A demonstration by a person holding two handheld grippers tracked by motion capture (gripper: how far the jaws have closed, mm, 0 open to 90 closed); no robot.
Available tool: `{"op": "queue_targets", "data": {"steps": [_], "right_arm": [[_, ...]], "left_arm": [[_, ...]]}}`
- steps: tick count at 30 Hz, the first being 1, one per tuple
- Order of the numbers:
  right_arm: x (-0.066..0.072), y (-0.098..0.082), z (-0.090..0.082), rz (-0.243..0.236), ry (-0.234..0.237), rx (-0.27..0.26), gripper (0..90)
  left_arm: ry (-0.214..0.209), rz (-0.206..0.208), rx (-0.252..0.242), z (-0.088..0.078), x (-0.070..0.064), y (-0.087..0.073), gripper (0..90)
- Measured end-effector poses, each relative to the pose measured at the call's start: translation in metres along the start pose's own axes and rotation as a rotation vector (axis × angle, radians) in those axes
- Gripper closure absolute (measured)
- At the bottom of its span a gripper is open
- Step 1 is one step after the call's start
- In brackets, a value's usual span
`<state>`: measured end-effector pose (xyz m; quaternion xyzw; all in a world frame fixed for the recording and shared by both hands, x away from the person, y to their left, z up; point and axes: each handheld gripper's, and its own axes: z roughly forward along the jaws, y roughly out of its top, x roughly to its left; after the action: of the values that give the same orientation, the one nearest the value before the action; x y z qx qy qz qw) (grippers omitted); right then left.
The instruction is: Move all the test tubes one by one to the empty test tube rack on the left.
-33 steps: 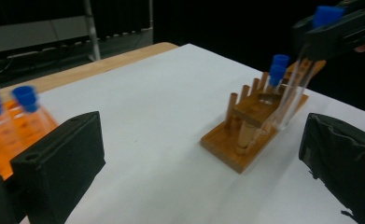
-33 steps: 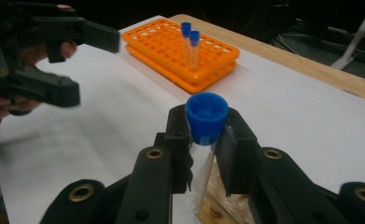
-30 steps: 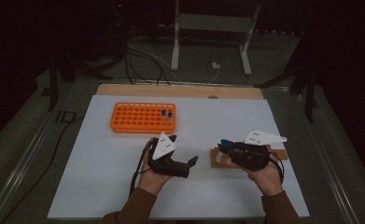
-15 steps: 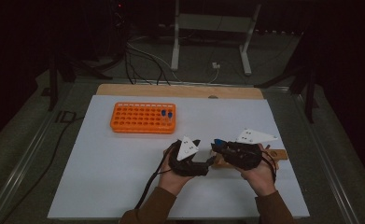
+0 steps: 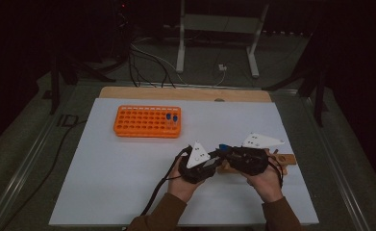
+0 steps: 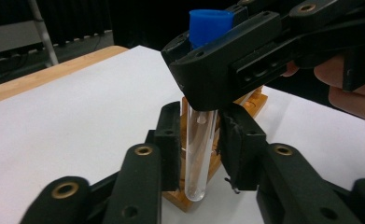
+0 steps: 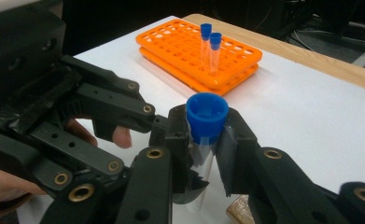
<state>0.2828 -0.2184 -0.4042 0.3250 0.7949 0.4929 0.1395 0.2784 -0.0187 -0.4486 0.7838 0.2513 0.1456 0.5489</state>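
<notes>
A clear test tube (image 6: pixel 200 154) with a blue cap (image 7: pixel 207 112) hangs upright just above the white table. My right gripper (image 7: pixel 207 140) is shut on it right under the cap. My left gripper (image 6: pixel 200 144) has just been closing, and its pads now sit against the tube's lower half, below the right gripper's jaws. In the high view the two grippers meet nose to nose, the left gripper (image 5: pixel 209 161) beside the right gripper (image 5: pixel 226 153), at the near right of the table. A small wooden block (image 5: pixel 284 159) lies just behind the tube.
An orange tube rack (image 5: pixel 147 120) stands at the back left of the white table top (image 5: pixel 104 183), with two blue-capped tubes (image 7: pixel 210 44) upright near its right end. A wooden strip (image 5: pixel 185 93) runs along the far edge.
My left gripper has moved right across the table to the right gripper, and its jaws have closed around the lower part of the tube. The right hand has stayed where it was.
</notes>
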Motion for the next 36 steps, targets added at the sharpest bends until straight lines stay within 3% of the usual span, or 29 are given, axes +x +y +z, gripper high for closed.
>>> {"op": "queue_targets", "data": {"steps": [9, 14, 17, 24, 31, 36], "right_arm": [[-0.002, -0.001, 0.0, 0.008, 0.003, 0.006, 75.5], [-0.005, -0.001, -0.004, 0.027, 0.015, -0.033, 54.6], [-0.008, 0.0, -0.008, 0.046, -0.001, -0.061, 42.6], [-0.015, -0.001, -0.016, 0.043, -0.091, -0.093, 16.1], [-0.025, -0.009, -0.02, 0.047, -0.148, -0.093, 3.1], [-0.03, -0.013, -0.021, 0.054, -0.18, -0.091, 0.8]], "left_arm": [[-0.006, 0.014, 0.011, 0.002, 0.0, 0.001, 77.2], [0.013, 0.011, 0.023, 0.001, 0.004, 0.0, 77.3], [0.024, 0.006, 0.023, 0.0, 0.007, 0.001, 77.4], [0.043, -0.004, 0.023, -0.004, 0.014, 0.0, 77.4], [0.065, -0.017, 0.02, -0.011, 0.024, -0.001, 77.4], [0.086, -0.024, 0.013, -0.018, 0.032, -0.001, 77.3]]}}
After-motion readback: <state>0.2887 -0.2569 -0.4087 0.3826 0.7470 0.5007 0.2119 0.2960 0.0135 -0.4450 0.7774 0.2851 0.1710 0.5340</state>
